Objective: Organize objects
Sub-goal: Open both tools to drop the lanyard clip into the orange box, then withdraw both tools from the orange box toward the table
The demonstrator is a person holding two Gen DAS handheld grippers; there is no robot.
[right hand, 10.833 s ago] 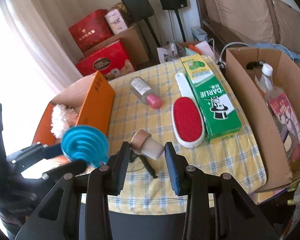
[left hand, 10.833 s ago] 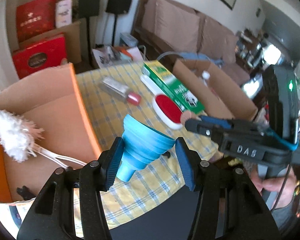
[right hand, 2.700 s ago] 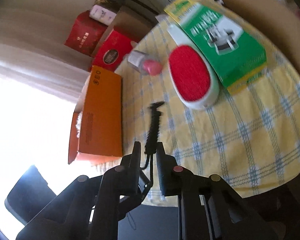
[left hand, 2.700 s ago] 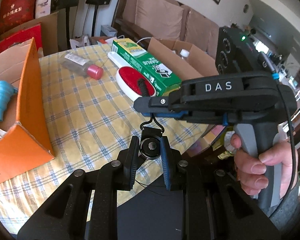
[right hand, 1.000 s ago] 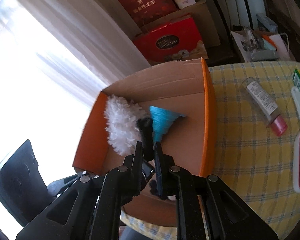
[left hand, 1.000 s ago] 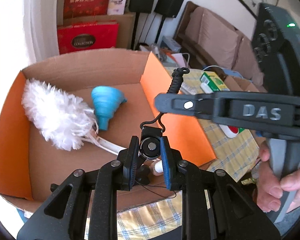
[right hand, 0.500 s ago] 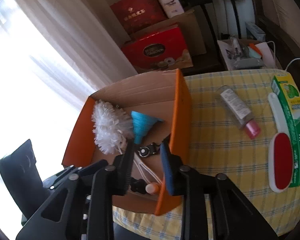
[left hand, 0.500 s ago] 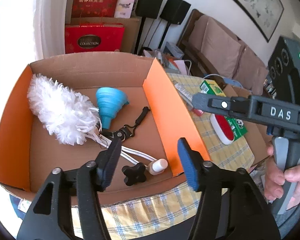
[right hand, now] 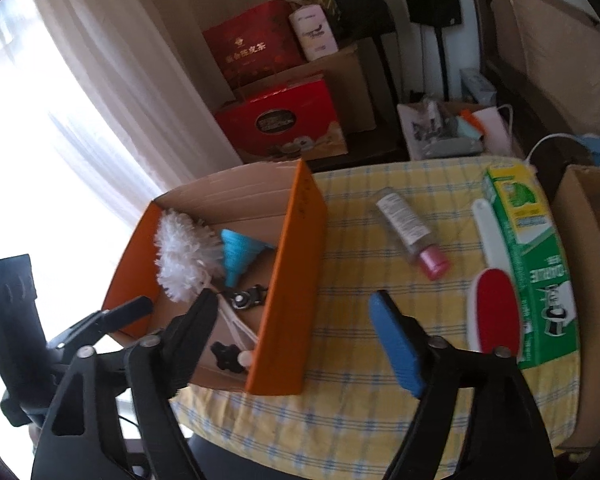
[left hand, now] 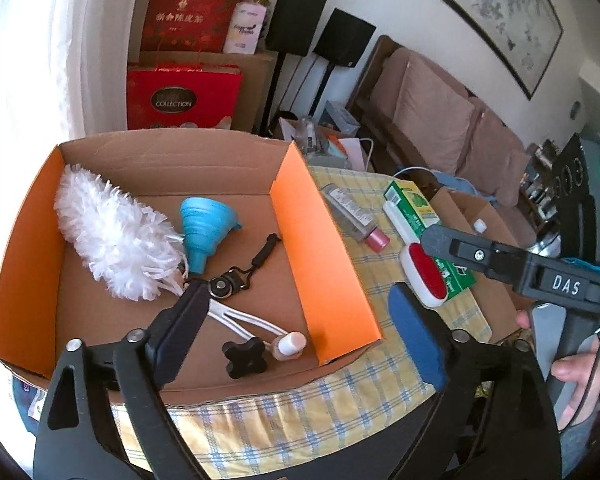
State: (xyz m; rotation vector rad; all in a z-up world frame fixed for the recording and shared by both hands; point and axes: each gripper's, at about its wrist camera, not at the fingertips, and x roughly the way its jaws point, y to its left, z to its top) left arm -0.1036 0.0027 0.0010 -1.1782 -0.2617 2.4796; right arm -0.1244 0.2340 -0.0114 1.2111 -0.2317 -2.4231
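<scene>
Left gripper nearest, jaws opening wide, nothing between pads. Right gripper likewise opening, empty; view slightly blurred, so pad edges uncertain. Beyond, orange-walled cardboard box on left of yellow checked tablecloth. Inside box, near to far: black cross-shaped knob, black lanyard strap with round buckle, fluffy white duster, blue collapsible silicone funnel. Right of box, apart: clear bottle with pink cap, red lint brush with white handle, green carton.
</scene>
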